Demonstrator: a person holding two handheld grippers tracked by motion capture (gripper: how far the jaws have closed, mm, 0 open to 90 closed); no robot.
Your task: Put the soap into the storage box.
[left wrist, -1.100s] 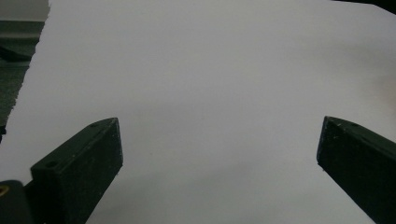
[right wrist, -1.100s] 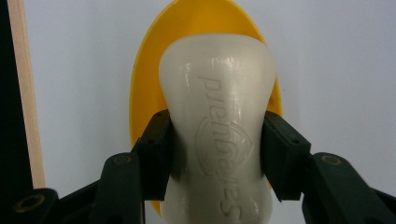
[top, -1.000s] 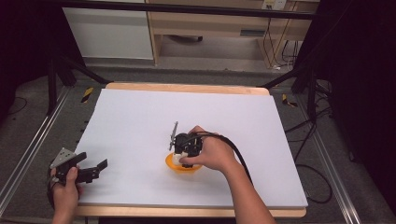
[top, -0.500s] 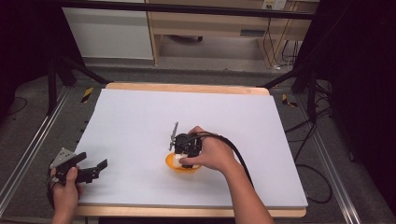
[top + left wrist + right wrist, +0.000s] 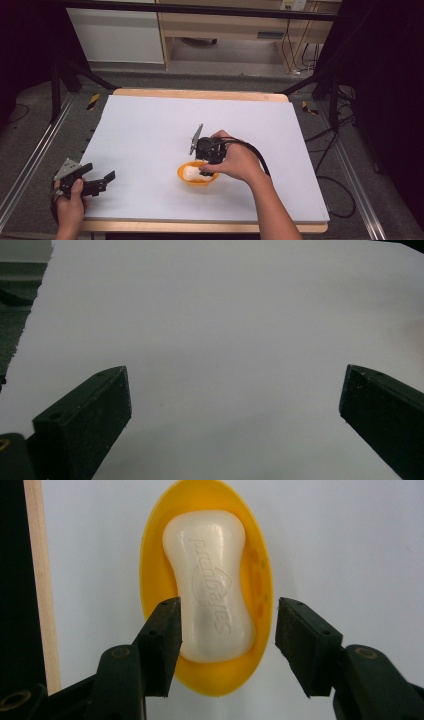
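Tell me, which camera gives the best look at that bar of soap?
The right gripper view: the soap lies large in its yellow dish, embossed lettering visible. The high view shows it as a small white patch, partly behind the hand. The left gripper view faces bare table.

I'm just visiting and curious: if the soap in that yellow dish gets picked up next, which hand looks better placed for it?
Probably the right. Its hand-held gripper hangs directly over the soap bar in the yellow dish, jaws open on either side. The left hand-held gripper sits at the table's near-left corner, open over bare white surface.
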